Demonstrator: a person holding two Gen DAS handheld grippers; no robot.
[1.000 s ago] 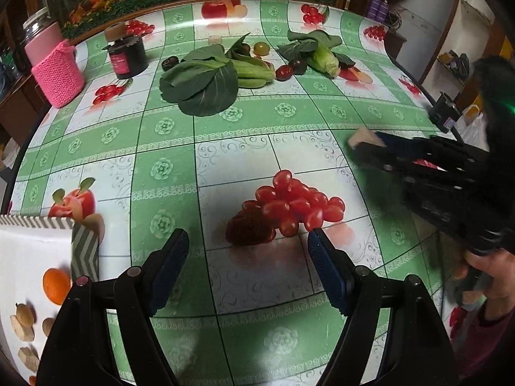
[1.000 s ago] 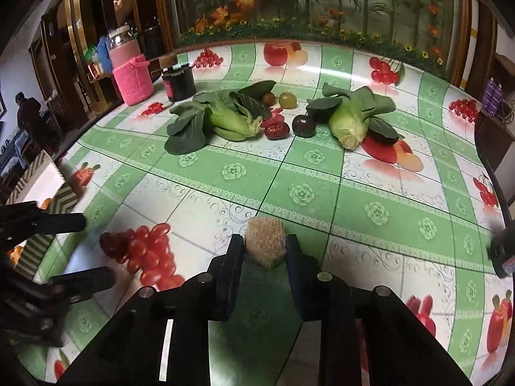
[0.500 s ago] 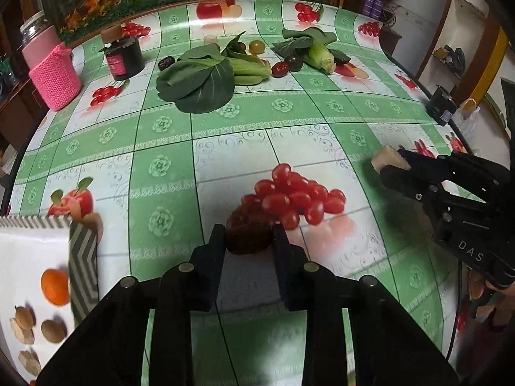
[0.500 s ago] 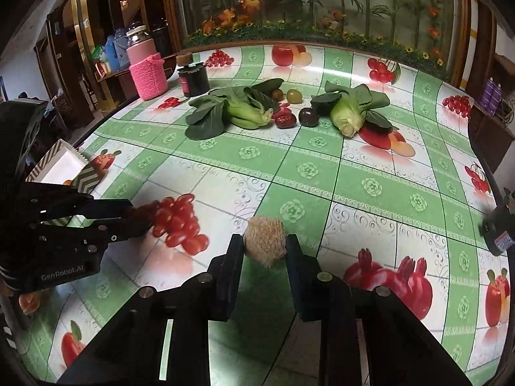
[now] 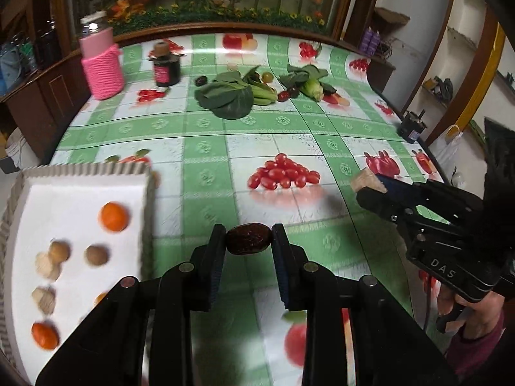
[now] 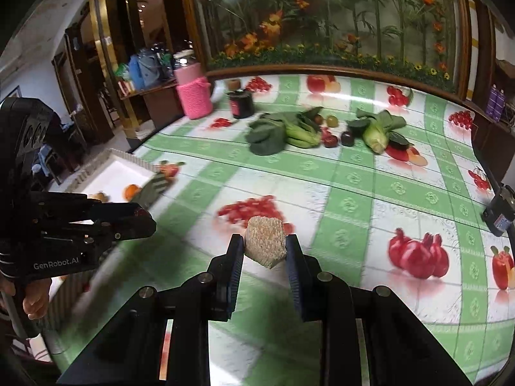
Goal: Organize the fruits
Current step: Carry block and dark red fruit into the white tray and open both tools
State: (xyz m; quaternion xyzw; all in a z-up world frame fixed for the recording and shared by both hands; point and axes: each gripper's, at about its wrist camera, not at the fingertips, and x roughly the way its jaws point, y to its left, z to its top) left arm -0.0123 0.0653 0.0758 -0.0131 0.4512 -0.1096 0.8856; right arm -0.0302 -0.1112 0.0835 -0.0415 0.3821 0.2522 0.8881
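Observation:
My left gripper [image 5: 248,241] is shut on a dark red date [image 5: 248,238] and holds it above the table, just right of the white tray [image 5: 80,193]. The tray holds two orange fruits [image 5: 113,216] and several brown nuts [image 5: 96,255]. My right gripper [image 6: 265,246] is shut on a tan rough-skinned fruit [image 6: 265,241], lifted over the tablecloth; it also shows in the left wrist view [image 5: 367,186]. The left gripper also shows at the left of the right wrist view [image 6: 141,217]. Loose small fruits [image 6: 347,138] lie among the greens at the back.
Two bok choy heads [image 5: 231,96] [image 6: 376,132] lie at the back of the green checked tablecloth [image 5: 199,148]. A pink knitted bottle [image 5: 101,64] and a dark jar [image 5: 167,67] stand back left. A small black box [image 6: 500,207] sits at the right edge. The red tomatoes [image 5: 283,172] are printed pattern.
My left gripper closed on the date beside the printed tomatoes, lifted it and drew back toward the tray. My right gripper kept its fruit and rose a little.

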